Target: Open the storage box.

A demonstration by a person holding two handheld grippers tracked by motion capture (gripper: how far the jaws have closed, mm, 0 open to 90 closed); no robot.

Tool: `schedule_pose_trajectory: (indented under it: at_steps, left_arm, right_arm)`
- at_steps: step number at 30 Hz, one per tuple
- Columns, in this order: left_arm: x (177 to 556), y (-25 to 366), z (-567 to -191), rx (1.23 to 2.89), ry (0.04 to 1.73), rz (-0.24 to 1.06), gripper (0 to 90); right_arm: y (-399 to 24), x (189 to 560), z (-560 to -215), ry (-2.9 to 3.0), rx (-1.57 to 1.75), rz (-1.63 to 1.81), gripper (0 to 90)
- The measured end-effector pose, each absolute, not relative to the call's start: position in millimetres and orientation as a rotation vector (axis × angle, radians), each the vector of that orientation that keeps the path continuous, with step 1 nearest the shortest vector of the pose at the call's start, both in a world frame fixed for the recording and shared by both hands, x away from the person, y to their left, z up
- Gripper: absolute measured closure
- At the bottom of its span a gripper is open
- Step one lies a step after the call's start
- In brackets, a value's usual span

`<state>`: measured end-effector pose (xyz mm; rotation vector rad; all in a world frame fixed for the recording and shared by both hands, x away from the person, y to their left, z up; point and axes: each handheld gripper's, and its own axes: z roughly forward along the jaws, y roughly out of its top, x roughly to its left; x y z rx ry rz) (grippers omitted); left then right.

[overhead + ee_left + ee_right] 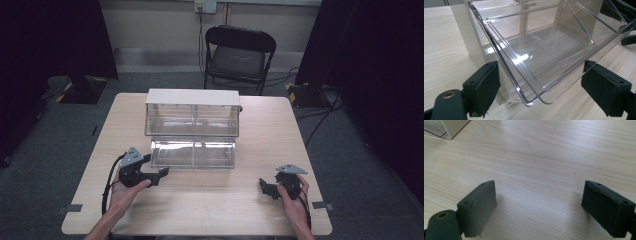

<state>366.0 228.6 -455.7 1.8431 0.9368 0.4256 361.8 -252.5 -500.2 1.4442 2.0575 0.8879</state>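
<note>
A clear plastic drawer cabinet with a white top stands at the middle of the wooden table. Its lower clear drawer sticks out toward me and holds nothing. My left gripper is open just off the drawer's front left corner. In the left gripper view the drawer's rounded corner lies between the spread jaws of that gripper, with neither pad touching it. My right gripper is open near the table's front right, and its view has that gripper over bare wood.
A black folding chair stands behind the table. Dark curtains hang at both sides, and cables run over the grey floor at the right. A white corner of the cabinet sits at the top left of the right gripper view.
</note>
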Motion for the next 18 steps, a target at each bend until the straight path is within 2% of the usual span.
schedule_pose_trajectory:
  at_steps: [18]
  left_arm:
    - [366.0,229.8,-448.9,1.826,0.93,0.429,15.4]
  right_arm:
    - [-252.5,361.9,-500.2,2.058,1.445,0.888,11.5]
